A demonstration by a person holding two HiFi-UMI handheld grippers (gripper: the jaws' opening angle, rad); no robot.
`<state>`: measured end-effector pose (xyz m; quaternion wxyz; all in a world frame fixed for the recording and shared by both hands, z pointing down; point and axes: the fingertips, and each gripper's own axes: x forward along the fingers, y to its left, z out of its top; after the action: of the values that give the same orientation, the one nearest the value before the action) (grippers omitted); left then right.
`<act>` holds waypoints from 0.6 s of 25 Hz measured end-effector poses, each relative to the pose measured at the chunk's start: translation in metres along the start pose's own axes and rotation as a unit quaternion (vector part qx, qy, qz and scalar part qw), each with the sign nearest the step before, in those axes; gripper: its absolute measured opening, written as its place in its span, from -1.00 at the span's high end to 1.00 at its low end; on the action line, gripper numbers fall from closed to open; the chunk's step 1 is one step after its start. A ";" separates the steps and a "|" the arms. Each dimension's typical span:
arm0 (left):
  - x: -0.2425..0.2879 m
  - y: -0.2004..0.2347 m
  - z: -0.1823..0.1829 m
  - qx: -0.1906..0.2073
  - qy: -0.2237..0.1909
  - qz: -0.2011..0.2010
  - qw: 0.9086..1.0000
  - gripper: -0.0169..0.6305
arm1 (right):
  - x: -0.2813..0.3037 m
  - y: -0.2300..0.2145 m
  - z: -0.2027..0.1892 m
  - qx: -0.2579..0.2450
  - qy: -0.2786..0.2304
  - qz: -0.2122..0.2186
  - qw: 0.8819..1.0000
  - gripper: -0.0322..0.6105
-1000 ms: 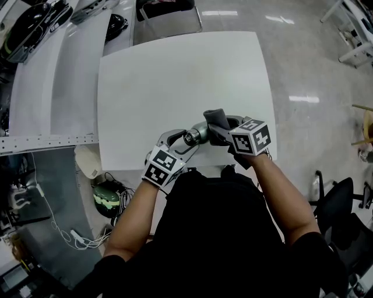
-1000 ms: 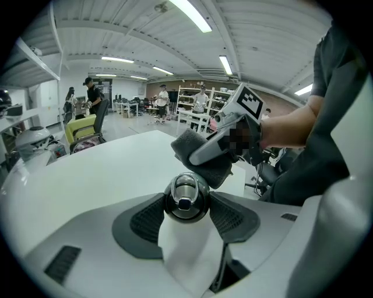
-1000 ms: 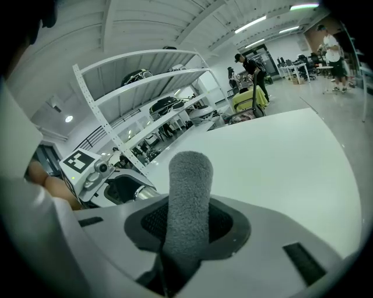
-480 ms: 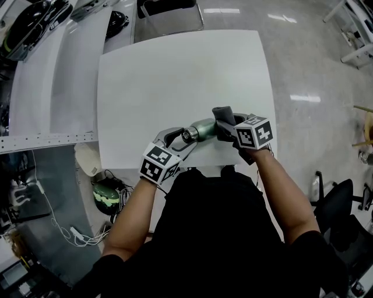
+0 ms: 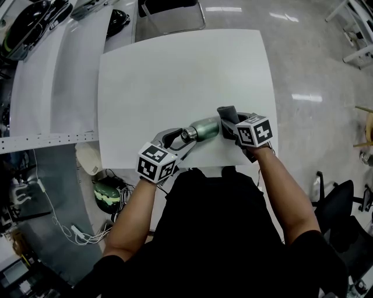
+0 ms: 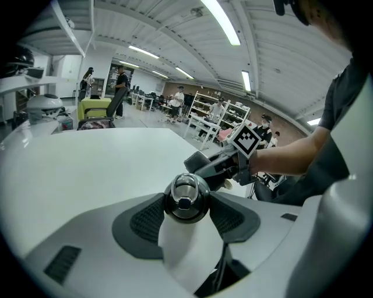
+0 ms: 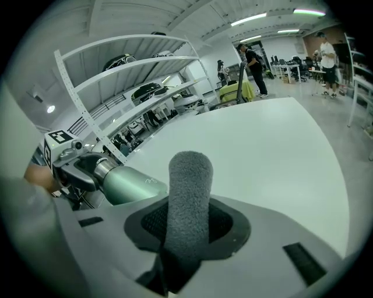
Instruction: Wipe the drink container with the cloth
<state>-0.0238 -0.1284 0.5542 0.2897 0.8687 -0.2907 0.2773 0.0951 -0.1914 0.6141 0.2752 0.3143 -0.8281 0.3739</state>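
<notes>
A green metal bottle (image 5: 203, 128) with a silver cap is held lying sideways just above the white table (image 5: 175, 75) near its front edge. My left gripper (image 5: 182, 138) is shut on its capped neck; the cap (image 6: 186, 198) sits between the two pads in the left gripper view. My right gripper (image 5: 228, 123) is shut on a folded grey cloth (image 7: 187, 198), which stands up between its jaws. The cloth (image 5: 226, 114) is at the bottle's base end, to the right of the green body (image 7: 131, 183). Whether cloth and bottle touch I cannot tell.
The table is bare beyond the bottle. A second white bench (image 5: 52, 81) with dark gear runs along the left. A chair (image 5: 169, 11) stands behind the table. On the floor at the left lie a green helmet (image 5: 106, 198) and cables.
The right gripper has slid the cloth rightward along the bottle, from near the neck to the base end. The green body now shows. The left gripper has shifted slightly left.
</notes>
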 end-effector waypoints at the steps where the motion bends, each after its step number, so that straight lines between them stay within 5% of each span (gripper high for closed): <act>1: 0.000 0.001 0.000 -0.005 -0.002 -0.001 1.000 0.17 | -0.001 0.000 0.001 -0.003 -0.001 -0.003 1.000 0.56; 6: 0.001 0.005 0.000 -0.039 -0.011 -0.004 0.999 0.17 | -0.018 0.022 0.017 -0.004 -0.045 0.009 0.999 0.56; 15: 0.000 0.018 -0.003 -0.170 -0.041 -0.007 0.985 0.17 | -0.038 0.114 0.042 -0.024 -0.146 0.087 0.985 0.56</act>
<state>-0.0370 -0.1388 0.5622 0.4231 0.8195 -0.3387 0.1861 0.0281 -0.1533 0.5127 0.1253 0.2853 -0.8921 0.3272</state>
